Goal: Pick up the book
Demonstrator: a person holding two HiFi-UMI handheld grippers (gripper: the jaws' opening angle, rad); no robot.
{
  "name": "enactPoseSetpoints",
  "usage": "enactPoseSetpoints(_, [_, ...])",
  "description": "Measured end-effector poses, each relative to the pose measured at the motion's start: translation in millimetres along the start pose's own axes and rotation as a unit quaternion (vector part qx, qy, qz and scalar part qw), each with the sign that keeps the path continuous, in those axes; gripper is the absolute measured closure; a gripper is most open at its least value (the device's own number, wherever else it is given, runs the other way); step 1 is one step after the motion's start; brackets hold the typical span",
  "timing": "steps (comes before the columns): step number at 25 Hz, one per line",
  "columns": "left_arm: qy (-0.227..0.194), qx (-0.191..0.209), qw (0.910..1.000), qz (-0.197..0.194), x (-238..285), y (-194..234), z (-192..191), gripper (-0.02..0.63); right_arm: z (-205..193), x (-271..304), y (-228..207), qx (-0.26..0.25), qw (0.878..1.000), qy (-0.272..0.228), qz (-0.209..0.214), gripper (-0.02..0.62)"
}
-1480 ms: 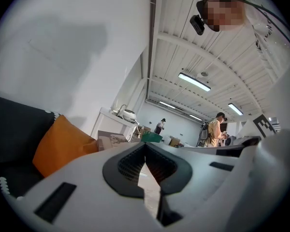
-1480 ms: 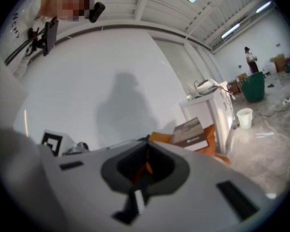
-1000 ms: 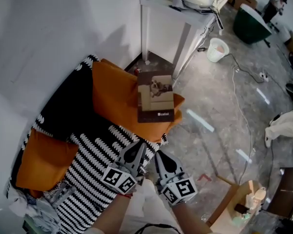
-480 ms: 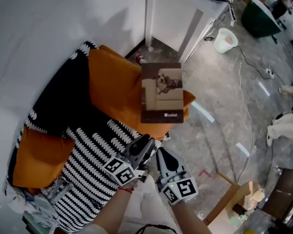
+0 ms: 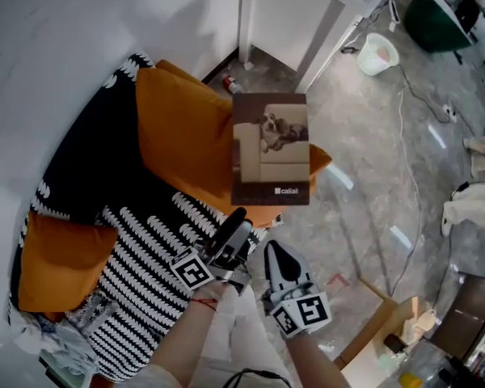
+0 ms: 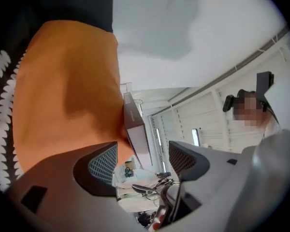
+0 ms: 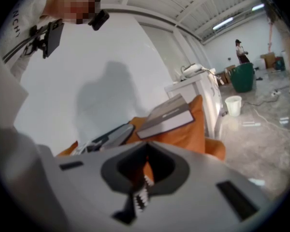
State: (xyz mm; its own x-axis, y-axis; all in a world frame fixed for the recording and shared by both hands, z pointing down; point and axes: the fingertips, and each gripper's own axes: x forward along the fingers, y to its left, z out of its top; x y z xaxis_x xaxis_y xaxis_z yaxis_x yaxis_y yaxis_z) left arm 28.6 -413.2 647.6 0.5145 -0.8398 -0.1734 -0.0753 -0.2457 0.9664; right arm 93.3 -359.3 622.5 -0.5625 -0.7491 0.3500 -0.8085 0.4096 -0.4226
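The book (image 5: 271, 148), brown with a dog on a sofa on its cover, lies flat on a big orange cushion (image 5: 178, 144) at the sofa's end. My left gripper (image 5: 236, 221) is just short of the cushion, rolled on its side. Its jaws have just been opening and stand open with nothing between them. In the left gripper view the book (image 6: 135, 127) shows edge-on beyond the open left gripper (image 6: 142, 159), against the cushion (image 6: 67, 95). My right gripper (image 5: 269, 250) is beside the left one, shut and empty. In the right gripper view the book (image 7: 166, 117) lies ahead of the right gripper (image 7: 144, 170).
The sofa has a black-and-white patterned cover (image 5: 145, 245) and a second orange cushion (image 5: 61, 257) at the left. A white table (image 5: 283, 10) stands behind the book. A white bin (image 5: 381, 53) and a cable (image 5: 404, 152) are on the grey floor, a wooden box (image 5: 384, 330) at the lower right.
The left gripper has rolled onto its side and its jaws have gone from shut to open. Both grippers have sunk and come nearer the book.
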Motion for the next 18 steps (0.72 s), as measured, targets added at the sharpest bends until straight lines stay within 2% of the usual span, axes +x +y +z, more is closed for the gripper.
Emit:
enactPoseSetpoints(10, [-0.024,-0.063,0.9962,-0.055,21.2,2.5,16.6,0.267,-7.7,9.6,-11.5,0.006,1.0,0.006,-0.012,0.581])
enactPoseSetpoints(18, [-0.053,-0.093,0.9927,-0.056,32.0,9.6,31.2,0.267,-12.9,11.1,-17.2,0.007,1.0,0.012,-0.017,0.581])
